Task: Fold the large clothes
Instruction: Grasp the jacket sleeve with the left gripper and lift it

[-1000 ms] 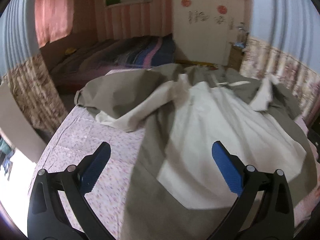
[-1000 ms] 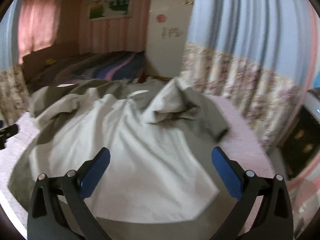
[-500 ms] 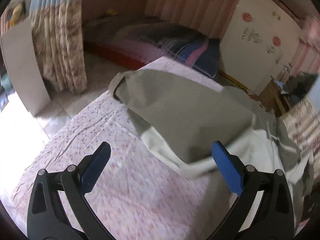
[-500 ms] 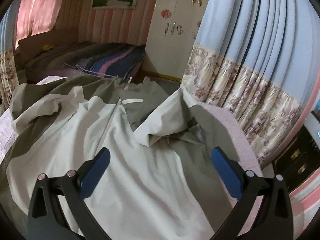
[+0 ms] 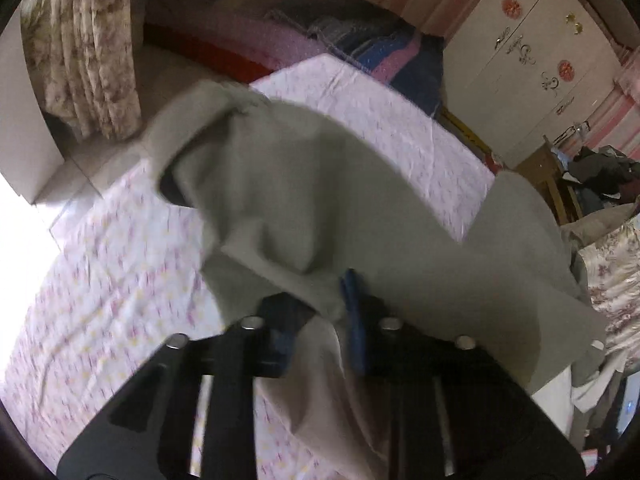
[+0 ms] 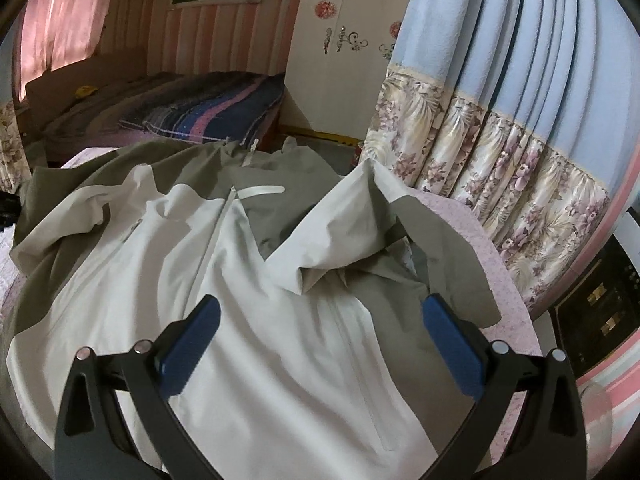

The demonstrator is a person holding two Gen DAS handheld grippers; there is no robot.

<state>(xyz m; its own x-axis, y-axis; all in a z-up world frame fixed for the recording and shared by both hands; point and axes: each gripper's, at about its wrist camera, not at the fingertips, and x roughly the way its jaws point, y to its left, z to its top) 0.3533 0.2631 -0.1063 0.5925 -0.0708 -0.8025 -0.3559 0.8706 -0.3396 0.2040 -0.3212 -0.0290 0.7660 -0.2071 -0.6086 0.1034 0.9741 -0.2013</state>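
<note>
A large grey-green and white jacket [image 6: 248, 280] lies spread front up on a bed with a pink floral sheet [image 5: 100, 280]. In the left wrist view my left gripper [image 5: 332, 312] is shut on the jacket's grey-green sleeve [image 5: 288, 184], whose cuff [image 5: 192, 120] hangs out to the far left. In the right wrist view my right gripper [image 6: 320, 332] is open and empty, low over the jacket's white front, near a folded-over right sleeve [image 6: 344, 224].
Floral and blue curtains [image 6: 500, 140] hang close on the right. A second bed with a striped blanket [image 6: 208, 112] and a white wardrobe [image 6: 344, 40] stand beyond. A wooden chair with clothes [image 5: 592, 172] is at the far right.
My left gripper has swung left and closed on the jacket's left sleeve, which it now holds. My right gripper has moved forward over the jacket and stays open.
</note>
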